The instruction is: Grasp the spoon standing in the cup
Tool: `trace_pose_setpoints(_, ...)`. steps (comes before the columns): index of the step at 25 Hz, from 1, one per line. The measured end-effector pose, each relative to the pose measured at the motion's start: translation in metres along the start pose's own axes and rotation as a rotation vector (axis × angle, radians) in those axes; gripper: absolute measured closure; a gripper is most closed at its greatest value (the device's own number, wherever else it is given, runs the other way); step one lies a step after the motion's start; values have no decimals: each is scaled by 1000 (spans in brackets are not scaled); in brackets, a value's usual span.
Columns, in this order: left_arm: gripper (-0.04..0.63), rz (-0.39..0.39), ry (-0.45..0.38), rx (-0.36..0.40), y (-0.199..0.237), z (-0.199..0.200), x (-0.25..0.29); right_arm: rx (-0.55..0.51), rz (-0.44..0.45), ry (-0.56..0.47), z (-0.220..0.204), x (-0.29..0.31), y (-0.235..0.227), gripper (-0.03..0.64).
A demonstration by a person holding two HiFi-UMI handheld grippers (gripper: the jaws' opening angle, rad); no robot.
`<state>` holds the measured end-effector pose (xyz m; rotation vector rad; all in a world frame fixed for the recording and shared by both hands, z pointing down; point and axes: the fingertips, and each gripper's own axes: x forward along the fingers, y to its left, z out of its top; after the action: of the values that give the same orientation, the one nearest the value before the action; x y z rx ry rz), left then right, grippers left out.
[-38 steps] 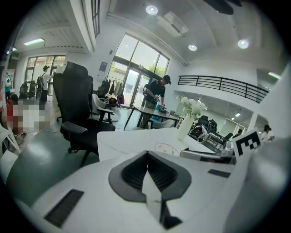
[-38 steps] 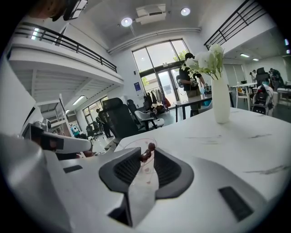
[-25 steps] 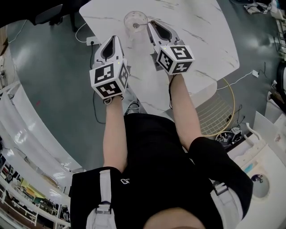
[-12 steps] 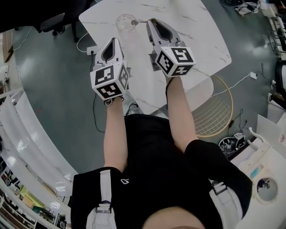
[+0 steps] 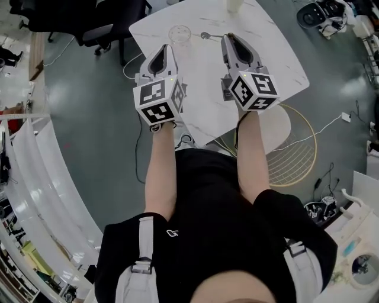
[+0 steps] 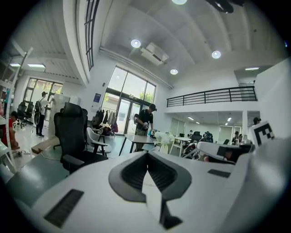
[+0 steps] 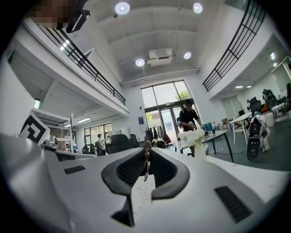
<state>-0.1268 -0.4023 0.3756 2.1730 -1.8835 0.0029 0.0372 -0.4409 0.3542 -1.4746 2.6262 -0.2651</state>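
Note:
A clear glass cup (image 5: 179,32) stands on the white marble table (image 5: 278,53), near its far left side. My right gripper (image 5: 227,37) is shut on the spoon (image 5: 209,35), which sticks out leftward from the jaw tips, outside the cup and to its right. In the right gripper view the thin metal spoon (image 7: 146,166) is pinched between the jaws of the right gripper (image 7: 148,151). My left gripper (image 5: 167,48) hovers just in front of the cup. Its jaws are shut with nothing between them in the left gripper view (image 6: 146,154).
A white vase (image 5: 234,6) stands at the table's far edge. A round wire chair (image 5: 296,148) sits below the table's right corner. Black office chairs (image 5: 89,18) stand to the far left, and cables trail on the grey floor (image 5: 89,118).
The right gripper has drawn the spoon out of the cup and away to the cup's right. The left gripper stays shut beside the cup. The head view has shifted.

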Motion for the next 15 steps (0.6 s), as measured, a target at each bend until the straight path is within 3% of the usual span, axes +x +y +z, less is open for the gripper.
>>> trace_pose_setpoints(7,580,7,-46,7,-26,10,-46,-36,22,-33,25,-55,5,571)
trace_pose_setpoints(15,580,26,-82,-9,-26,19,-73,-72,62,-28,29,-72,22,571)
